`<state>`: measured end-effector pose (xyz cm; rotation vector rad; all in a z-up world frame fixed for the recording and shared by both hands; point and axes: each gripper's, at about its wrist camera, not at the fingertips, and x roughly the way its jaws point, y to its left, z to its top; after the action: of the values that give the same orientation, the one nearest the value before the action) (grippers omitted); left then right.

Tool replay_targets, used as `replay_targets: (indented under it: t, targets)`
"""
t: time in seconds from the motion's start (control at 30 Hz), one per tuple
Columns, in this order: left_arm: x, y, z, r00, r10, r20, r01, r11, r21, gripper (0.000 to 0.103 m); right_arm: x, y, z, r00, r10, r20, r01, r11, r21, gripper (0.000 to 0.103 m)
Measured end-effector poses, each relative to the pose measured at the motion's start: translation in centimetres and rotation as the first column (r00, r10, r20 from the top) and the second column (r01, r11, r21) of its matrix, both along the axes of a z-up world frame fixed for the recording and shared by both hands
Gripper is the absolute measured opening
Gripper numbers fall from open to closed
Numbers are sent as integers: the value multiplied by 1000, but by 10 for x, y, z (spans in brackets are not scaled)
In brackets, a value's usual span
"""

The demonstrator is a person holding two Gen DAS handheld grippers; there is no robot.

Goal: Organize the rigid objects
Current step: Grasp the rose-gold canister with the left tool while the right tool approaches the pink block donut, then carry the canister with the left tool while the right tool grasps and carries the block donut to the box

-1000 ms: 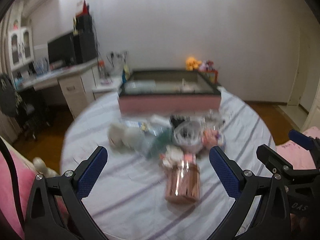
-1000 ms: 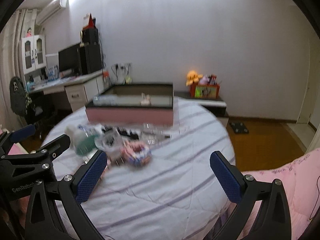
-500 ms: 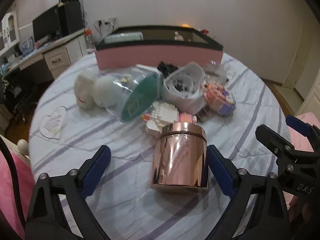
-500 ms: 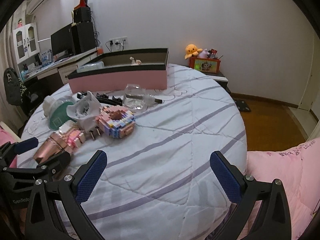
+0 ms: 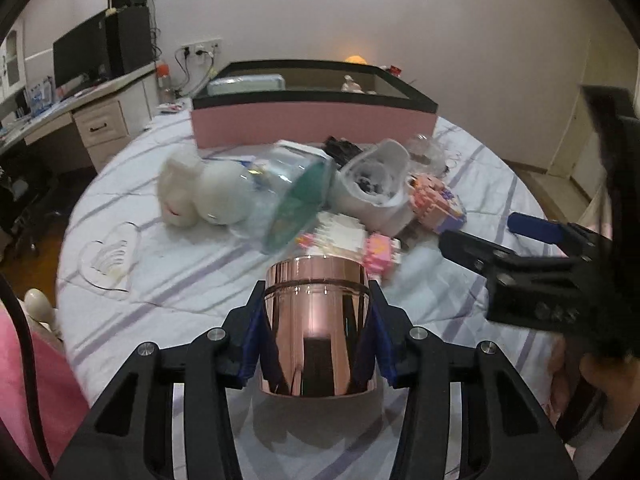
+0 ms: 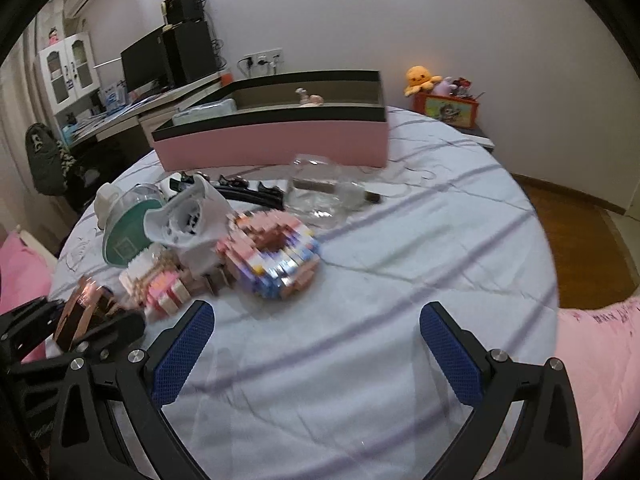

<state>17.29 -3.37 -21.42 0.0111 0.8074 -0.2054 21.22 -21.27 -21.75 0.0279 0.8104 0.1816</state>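
Note:
My left gripper is shut on a shiny rose-gold tin, which stands upright on the striped bedsheet; it also shows in the right wrist view. Behind the tin lies a pile: a clear jar with a green lid, a white plush, a white cup-like object, pink block models and a clear glass jar. My right gripper is open and empty over bare sheet, in front of the block donut.
A long pink box with a black rim stands at the back of the round bed and holds a few items. A desk with a monitor is at the left. Wooden floor lies to the right.
My left gripper moved forward and closed on the rose-gold tin. My right gripper came lower and closer to the pile and stays open.

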Motion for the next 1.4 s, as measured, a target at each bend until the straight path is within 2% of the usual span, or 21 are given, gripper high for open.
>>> replay_targets:
  t: [0.17,0.3,0.47,0.67,0.83,0.9,1.03,1.17,1.4]
  targets:
    - [5,9,6,1000,24,19,-24,1000,11,47,30,6,-8,996,14,-87,-12,1000,25,103]
    - [6,9,12,999,27,47,-29,999,29,47,48,9,-6,994,35,-100,-31,999,39,103]
    - [16,10,13,999,33,32,-33,999,18,47,56,9,-7,991,69,-116,-62,996,66,101]
    - [20,9,13,999,28,25,-28,1000,-3,47,52,6,-6,989,95,-111,-87,994,72,86]
    - [18,8,15,999,29,24,-29,1000,-3,47,50,0,-4,991,91,-96,-87,995,44,61]
    - [17,7,19,999,27,37,-27,1000,-2,47,51,-1,-4,991,95,-96,-90,995,51,61]
    - [11,6,32,996,32,80,-33,999,2,47,41,1,3,996,80,-46,-78,996,46,60]
    - [4,4,51,989,39,142,-39,999,-1,47,15,7,27,995,70,72,-73,997,39,60]
    - [-19,2,96,955,57,291,-58,998,-6,47,-31,21,88,957,49,286,-58,998,22,61]
